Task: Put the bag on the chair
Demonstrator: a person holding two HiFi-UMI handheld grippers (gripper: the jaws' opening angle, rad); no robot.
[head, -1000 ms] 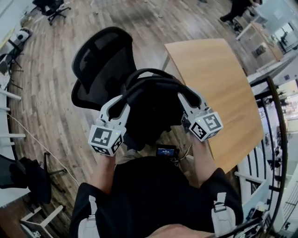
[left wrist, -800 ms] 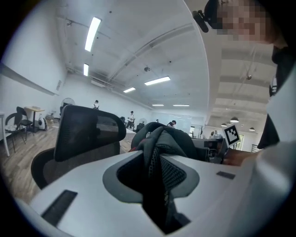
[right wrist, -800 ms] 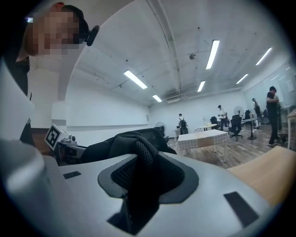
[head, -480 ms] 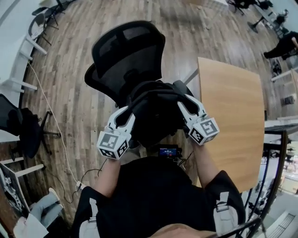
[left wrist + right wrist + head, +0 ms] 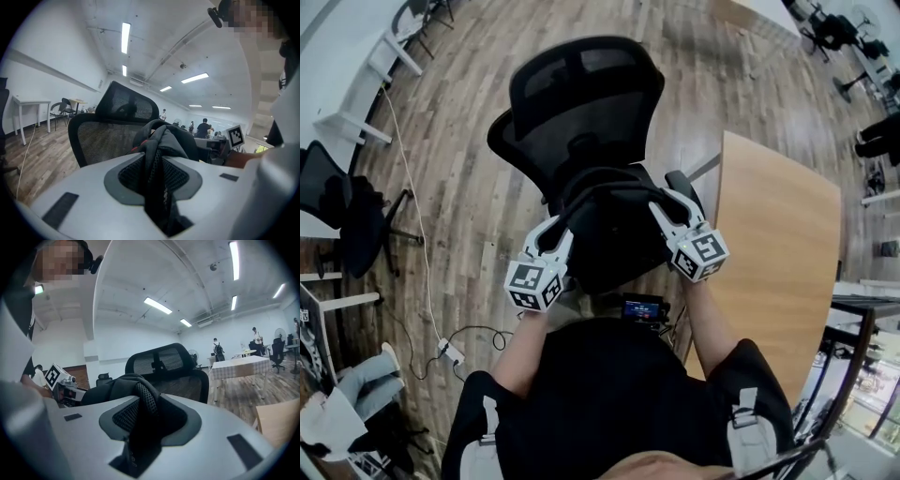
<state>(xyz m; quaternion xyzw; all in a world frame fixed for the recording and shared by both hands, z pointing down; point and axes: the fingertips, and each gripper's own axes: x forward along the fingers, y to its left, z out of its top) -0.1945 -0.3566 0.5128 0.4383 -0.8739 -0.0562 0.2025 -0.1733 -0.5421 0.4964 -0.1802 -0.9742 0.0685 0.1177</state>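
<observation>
A black bag (image 5: 614, 234) hangs between my two grippers, just in front of the backrest of a black mesh office chair (image 5: 581, 103). It hides the chair's seat, and I cannot tell whether it rests on it. My left gripper (image 5: 564, 225) is shut on a padded mesh strap (image 5: 157, 183) of the bag, which runs down through its jaws. My right gripper (image 5: 661, 208) is shut on the other strap (image 5: 140, 423) in the same way. In both gripper views the chair's headrest (image 5: 126, 101) and backrest (image 5: 161, 362) rise right behind the bag.
A wooden table (image 5: 778, 253) stands close on the right of the chair. Another black chair (image 5: 337, 211) and a white desk (image 5: 366, 89) are at the left, with a cable (image 5: 417, 244) across the wooden floor. People stand far off by tables (image 5: 239, 364).
The chair has come to stand squarely in front of me and the table has slid to the right. Both grippers have kept their hold on the bag, now closer to the backrest.
</observation>
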